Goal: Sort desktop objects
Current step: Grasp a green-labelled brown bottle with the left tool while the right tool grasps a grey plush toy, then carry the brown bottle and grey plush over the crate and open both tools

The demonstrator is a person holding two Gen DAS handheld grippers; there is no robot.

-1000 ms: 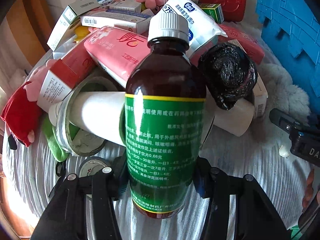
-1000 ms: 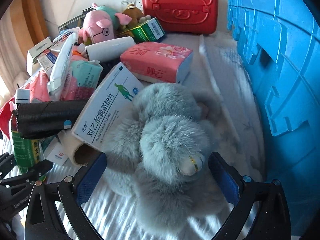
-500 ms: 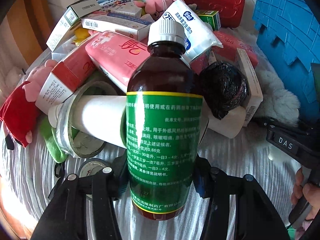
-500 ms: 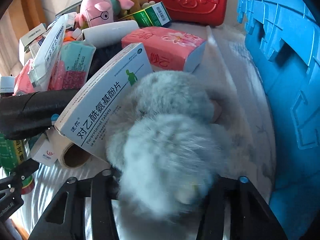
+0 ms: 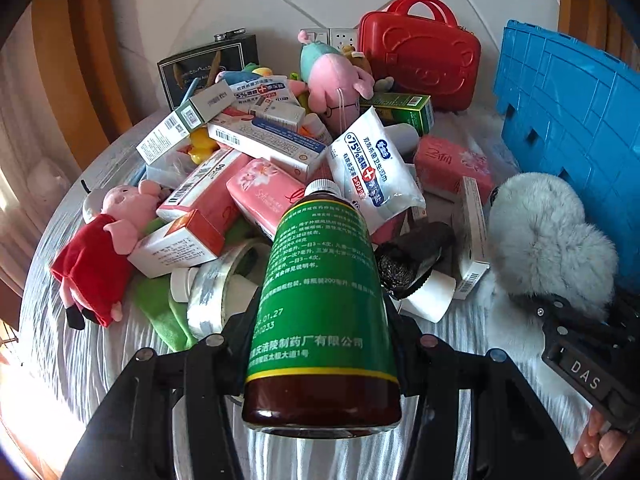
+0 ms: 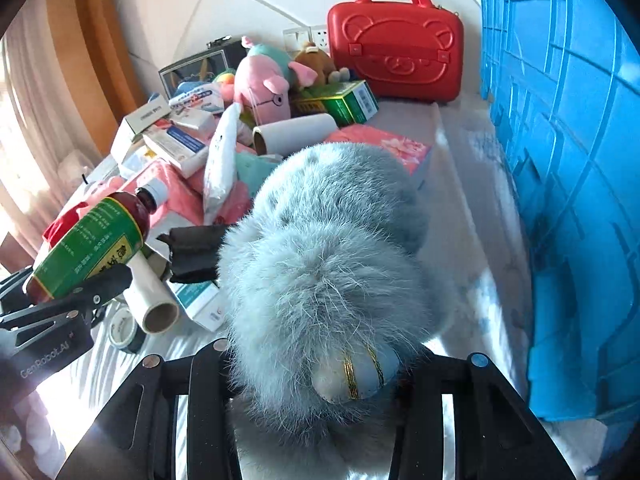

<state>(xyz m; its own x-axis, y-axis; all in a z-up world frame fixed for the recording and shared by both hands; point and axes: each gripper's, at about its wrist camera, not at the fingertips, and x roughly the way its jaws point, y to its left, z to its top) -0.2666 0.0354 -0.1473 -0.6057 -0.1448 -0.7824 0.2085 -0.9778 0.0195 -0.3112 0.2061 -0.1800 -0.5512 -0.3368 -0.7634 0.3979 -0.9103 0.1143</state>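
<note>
Pinching one brown bottle (image 5: 320, 312) is the left gripper (image 5: 320, 364), while the right gripper (image 6: 320, 376) is closing on one grey fluffy toy (image 6: 320, 264).

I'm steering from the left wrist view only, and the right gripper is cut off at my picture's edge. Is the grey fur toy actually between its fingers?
Observer: Yes. The grey fur toy fills the gap of the right gripper, whose jaws are closing into the fur.
Operator: Anything hard inside that fur?
Observer: A pale knob with gold bands shows low in the fur, between the fingers.
Operator: Is the toy touching the blue crate?
Observer: No. A strip of white cloth lies between it and the blue crate.
</note>
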